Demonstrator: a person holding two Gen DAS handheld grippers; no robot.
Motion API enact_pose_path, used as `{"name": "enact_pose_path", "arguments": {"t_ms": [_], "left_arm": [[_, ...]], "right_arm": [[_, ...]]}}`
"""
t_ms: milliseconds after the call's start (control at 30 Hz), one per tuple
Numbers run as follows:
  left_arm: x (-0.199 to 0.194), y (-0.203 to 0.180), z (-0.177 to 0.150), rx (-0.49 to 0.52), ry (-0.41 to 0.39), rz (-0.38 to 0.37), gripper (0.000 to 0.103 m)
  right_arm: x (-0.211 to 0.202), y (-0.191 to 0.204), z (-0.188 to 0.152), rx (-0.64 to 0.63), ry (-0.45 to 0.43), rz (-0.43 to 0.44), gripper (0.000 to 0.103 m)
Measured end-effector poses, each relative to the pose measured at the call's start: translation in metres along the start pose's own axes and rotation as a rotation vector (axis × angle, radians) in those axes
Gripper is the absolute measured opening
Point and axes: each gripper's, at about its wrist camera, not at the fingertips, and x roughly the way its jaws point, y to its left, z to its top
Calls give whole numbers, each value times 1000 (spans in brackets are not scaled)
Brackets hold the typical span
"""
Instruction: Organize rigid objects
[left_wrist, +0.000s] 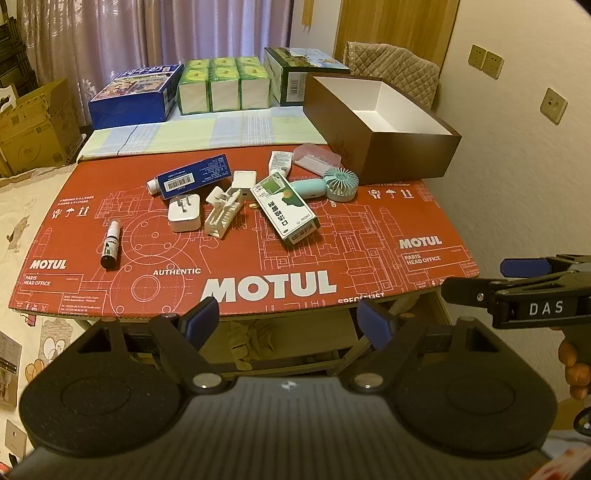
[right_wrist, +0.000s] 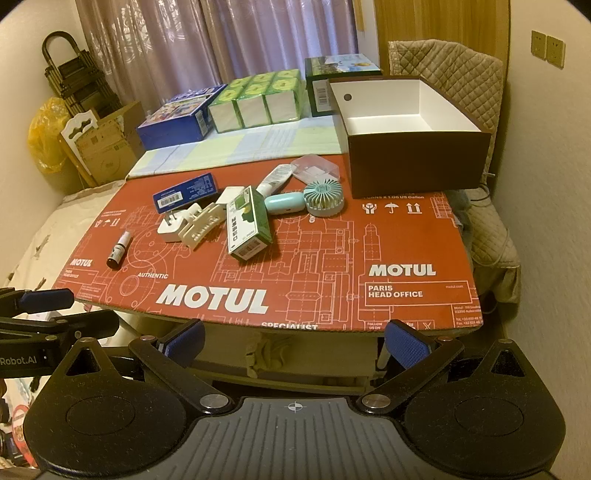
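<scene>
A pile of small objects lies mid-table on the red Motul cardboard (left_wrist: 258, 288): a green-white carton (left_wrist: 284, 208), a blue box (left_wrist: 195, 176), a white plug adapter (left_wrist: 184, 213), a white plastic clip (left_wrist: 221, 214), a teal hand fan (left_wrist: 340, 182), a clear case (left_wrist: 316, 157) and a small dark bottle (left_wrist: 110, 245). An open brown box (left_wrist: 384, 122) with a white inside stands at the back right. My left gripper (left_wrist: 291, 321) hangs open before the table's near edge, nothing between its fingers. My right gripper (right_wrist: 295, 341) is open too, beside it.
Along the back on a checked cloth (left_wrist: 207, 133) stand a blue carton (left_wrist: 136, 96), green tissue packs (left_wrist: 221, 85) and a dark green box (left_wrist: 295, 70). Cardboard boxes (left_wrist: 33, 122) sit at far left, a quilted chair (right_wrist: 472, 85) at right by the wall.
</scene>
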Motion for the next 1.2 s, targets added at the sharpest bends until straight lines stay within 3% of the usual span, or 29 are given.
{"name": "enact_pose_path", "arguments": {"t_ms": [1200], "left_arm": [[12,-11,14,-26,17,29,79]], "right_arm": [[14,-15,11,-15,13,23,101]]}}
